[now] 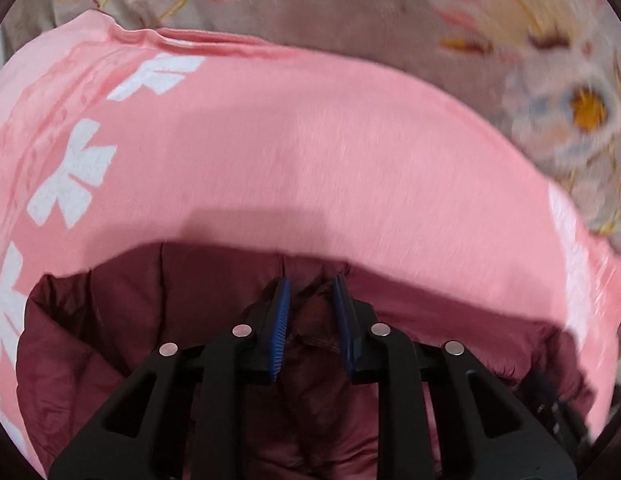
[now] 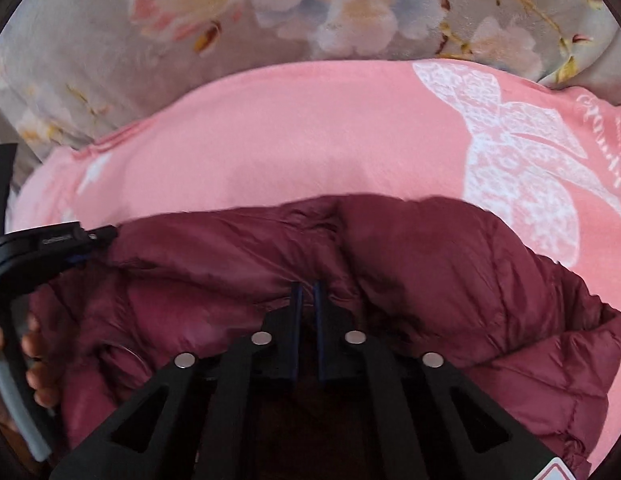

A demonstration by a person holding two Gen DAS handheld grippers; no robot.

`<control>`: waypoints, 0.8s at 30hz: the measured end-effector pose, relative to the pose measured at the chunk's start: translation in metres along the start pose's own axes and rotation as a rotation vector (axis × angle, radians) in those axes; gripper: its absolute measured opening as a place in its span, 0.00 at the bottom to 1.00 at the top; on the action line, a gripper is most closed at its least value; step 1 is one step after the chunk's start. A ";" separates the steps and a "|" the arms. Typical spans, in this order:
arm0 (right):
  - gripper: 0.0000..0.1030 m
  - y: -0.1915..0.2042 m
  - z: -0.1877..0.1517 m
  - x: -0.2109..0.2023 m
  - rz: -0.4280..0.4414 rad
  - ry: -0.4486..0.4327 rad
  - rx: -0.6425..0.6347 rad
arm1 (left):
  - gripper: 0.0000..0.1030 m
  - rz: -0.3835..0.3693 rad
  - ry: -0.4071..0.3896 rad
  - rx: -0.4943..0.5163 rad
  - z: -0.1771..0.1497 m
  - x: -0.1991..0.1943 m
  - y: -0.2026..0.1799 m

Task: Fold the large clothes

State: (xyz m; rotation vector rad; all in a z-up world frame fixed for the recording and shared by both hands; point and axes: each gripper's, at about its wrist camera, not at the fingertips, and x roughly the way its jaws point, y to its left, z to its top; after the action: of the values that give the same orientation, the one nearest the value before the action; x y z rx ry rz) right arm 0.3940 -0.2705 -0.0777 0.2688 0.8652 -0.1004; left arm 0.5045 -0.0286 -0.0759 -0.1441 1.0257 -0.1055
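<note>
– Between the left gripper's half-parted blue pads sits a bunch of the puffy maroon quilted jacket; the right gripper pinches its edge nearly closed.

– Folded yet?

– Hardly. It's bunched on the pink printed cloth over the floral bedsheet; I'd say most folding remains.

Puffy maroon quilted jacket, bunched and rumpled, atop pink printed cloth.

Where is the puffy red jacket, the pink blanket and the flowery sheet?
Maroon jacket (image 2: pixel 450 264), right wrist view: its quilted upper fold.
Pink blanket (image 1: pixel 310 140), left wrist view: plain middle area.
Floral sheet (image 2: pixel 350 12), right wrist view: a printed flower.
</note>
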 end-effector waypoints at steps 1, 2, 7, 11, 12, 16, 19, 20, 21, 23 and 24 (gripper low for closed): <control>0.00 -0.001 0.000 0.001 0.001 0.001 0.002 | 0.21 0.016 -0.004 0.022 -0.006 0.002 -0.001; 0.00 -0.002 0.000 0.001 0.000 0.001 0.004 | 0.21 0.032 -0.014 0.046 -0.010 0.004 -0.002; 0.02 0.002 0.006 -0.029 0.023 -0.111 0.047 | 0.21 0.100 -0.095 0.136 -0.026 0.007 -0.011; 0.02 0.018 0.014 -0.015 -0.049 -0.090 -0.017 | 0.21 0.077 -0.124 0.119 -0.031 0.007 -0.006; 0.02 0.017 0.012 -0.004 -0.070 -0.058 -0.024 | 0.21 0.070 -0.129 0.117 -0.032 0.007 -0.005; 0.00 0.009 0.000 0.011 -0.064 -0.037 -0.009 | 0.21 0.046 -0.138 0.102 -0.032 0.009 -0.002; 0.00 0.014 -0.002 0.013 -0.091 -0.051 -0.034 | 0.21 0.052 -0.144 0.108 -0.033 0.009 -0.004; 0.00 0.015 -0.002 0.013 -0.095 -0.054 -0.038 | 0.21 0.055 -0.146 0.110 -0.033 0.009 -0.004; 0.00 0.015 -0.002 0.014 -0.095 -0.055 -0.037 | 0.21 0.058 -0.147 0.112 -0.033 0.009 -0.005; 0.00 0.015 -0.002 0.015 -0.089 -0.056 -0.031 | 0.21 0.057 -0.148 0.112 -0.034 0.009 -0.004; 0.00 0.014 -0.001 0.015 -0.086 -0.057 -0.029 | 0.21 0.058 -0.149 0.113 -0.033 0.009 -0.004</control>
State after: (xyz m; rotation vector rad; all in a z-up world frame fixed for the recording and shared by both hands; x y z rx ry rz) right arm 0.4053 -0.2562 -0.0870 0.2004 0.8210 -0.1749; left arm 0.4803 -0.0367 -0.0995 -0.0192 0.8725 -0.0980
